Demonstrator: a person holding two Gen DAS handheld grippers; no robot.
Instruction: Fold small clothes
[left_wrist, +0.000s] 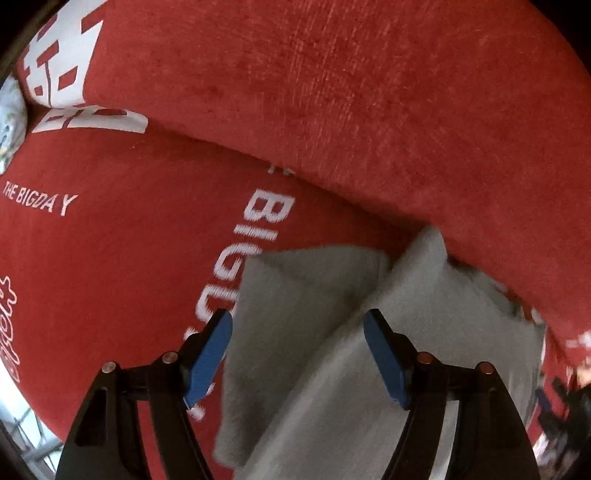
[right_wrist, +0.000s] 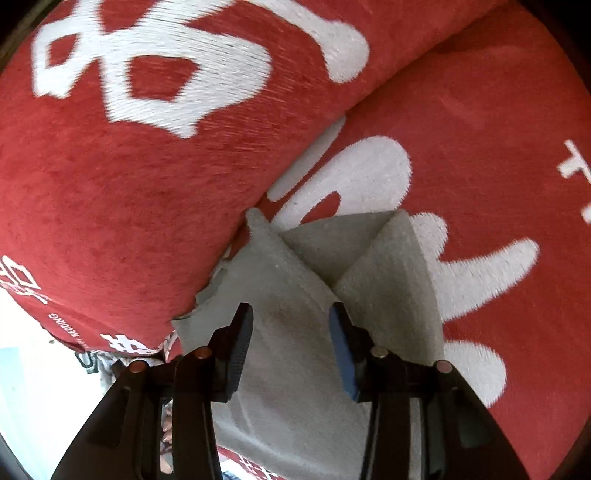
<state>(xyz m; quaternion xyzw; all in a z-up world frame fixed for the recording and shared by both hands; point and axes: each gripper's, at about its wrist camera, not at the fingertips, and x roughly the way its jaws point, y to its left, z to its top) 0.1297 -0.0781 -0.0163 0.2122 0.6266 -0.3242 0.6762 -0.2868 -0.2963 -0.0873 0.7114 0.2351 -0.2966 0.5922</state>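
Observation:
A small grey garment (left_wrist: 332, 350) lies on a red cloth with white lettering, its far corners folded over into flaps. My left gripper (left_wrist: 297, 328) is open just above it, blue pads on either side of the central fold, holding nothing. In the right wrist view the same grey garment (right_wrist: 295, 288) shows two overlapping flaps ahead. My right gripper (right_wrist: 291, 325) is open above its near part, jaws apart and empty.
A thick red cushion (left_wrist: 369, 92) with white print rises right behind the garment; it also shows in the right wrist view (right_wrist: 129, 184). The red printed cover (left_wrist: 110, 258) stretches left, and in the right wrist view (right_wrist: 480, 184) right. Floor shows at the lower left edges.

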